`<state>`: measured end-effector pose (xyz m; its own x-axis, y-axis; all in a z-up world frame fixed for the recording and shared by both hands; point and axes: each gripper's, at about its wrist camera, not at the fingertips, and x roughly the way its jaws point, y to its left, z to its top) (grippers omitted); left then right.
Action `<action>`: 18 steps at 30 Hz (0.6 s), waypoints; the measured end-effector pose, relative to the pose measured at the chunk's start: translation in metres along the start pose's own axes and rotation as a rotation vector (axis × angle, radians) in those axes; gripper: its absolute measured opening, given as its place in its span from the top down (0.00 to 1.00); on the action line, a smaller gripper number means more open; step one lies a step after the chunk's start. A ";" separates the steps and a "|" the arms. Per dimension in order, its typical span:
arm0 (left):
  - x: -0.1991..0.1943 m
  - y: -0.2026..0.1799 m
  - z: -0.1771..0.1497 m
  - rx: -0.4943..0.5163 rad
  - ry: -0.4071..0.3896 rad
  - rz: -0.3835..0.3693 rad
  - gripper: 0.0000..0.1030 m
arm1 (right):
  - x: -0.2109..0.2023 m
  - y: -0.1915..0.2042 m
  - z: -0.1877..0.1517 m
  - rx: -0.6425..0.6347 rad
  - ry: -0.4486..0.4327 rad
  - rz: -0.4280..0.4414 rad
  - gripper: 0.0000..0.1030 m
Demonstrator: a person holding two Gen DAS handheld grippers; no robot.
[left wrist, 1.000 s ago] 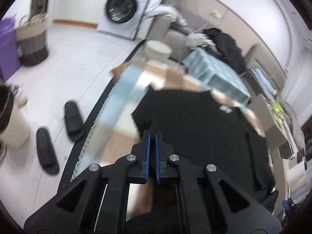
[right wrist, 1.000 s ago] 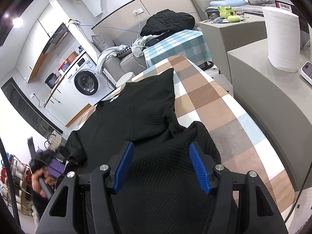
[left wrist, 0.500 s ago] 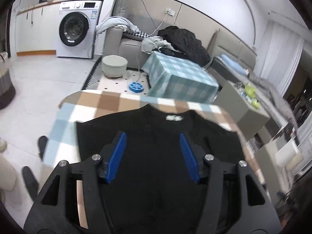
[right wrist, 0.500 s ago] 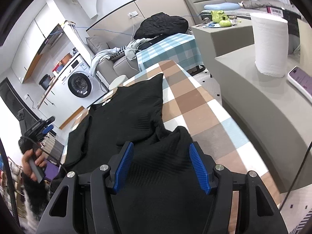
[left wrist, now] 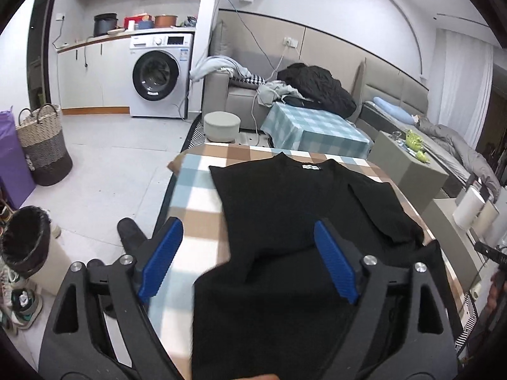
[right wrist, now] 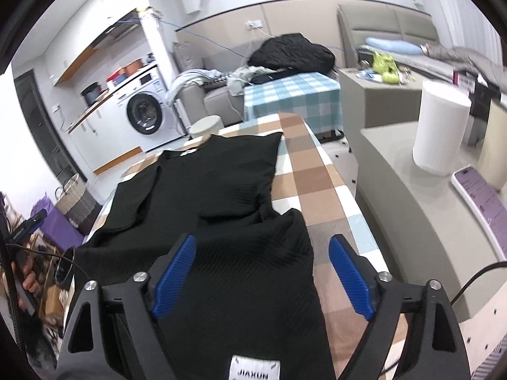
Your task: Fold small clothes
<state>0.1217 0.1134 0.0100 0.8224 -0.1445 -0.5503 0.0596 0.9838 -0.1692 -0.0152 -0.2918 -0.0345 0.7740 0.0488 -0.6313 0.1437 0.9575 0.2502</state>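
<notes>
A black knit sweater (left wrist: pixel 285 209) lies flat on the checked table (left wrist: pixel 196 196), collar with a white label at the far end. Its near part is folded over into a thick layer. My left gripper (left wrist: pixel 250 262) is open and empty, held above the sweater's near left edge. In the right wrist view the sweater (right wrist: pixel 221 183) shows both side parts folded inward. My right gripper (right wrist: pixel 259 275) is open and empty above the sweater's near hem, over a white label.
A grey counter (right wrist: pixel 412 209) with a paper roll (right wrist: pixel 440 126) and a phone (right wrist: pixel 478 190) stands right of the table. A bin (left wrist: pixel 25 240), slippers (left wrist: pixel 130 231) and a woven basket (left wrist: pixel 44 145) are on the floor at left. A sofa with clothes is behind.
My left gripper has opened, letting go of the black cloth, and has drawn back and risen. My right gripper stayed open and shifted slightly back over the near hem.
</notes>
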 end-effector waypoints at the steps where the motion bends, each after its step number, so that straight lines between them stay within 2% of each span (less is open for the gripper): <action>1: -0.018 0.005 -0.007 -0.003 -0.005 0.005 0.18 | -0.006 0.004 -0.004 -0.019 -0.004 0.005 0.14; 4: -0.062 0.019 -0.026 -0.013 -0.018 0.029 0.16 | -0.022 0.010 -0.016 -0.051 -0.005 0.014 0.14; 8: -0.121 0.034 -0.058 -0.023 -0.049 0.053 0.01 | -0.045 0.013 -0.033 -0.073 -0.012 0.012 0.14; 13: -0.182 0.050 -0.109 -0.022 -0.071 0.055 0.01 | -0.072 0.005 -0.066 -0.086 -0.019 -0.019 0.12; 18: -0.203 0.054 -0.150 -0.017 -0.046 0.049 0.01 | -0.090 -0.020 -0.101 -0.047 0.008 -0.065 0.12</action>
<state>-0.1267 0.1796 -0.0095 0.8493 -0.0908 -0.5201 0.0094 0.9875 -0.1571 -0.1505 -0.2866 -0.0569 0.7591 -0.0114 -0.6509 0.1638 0.9710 0.1740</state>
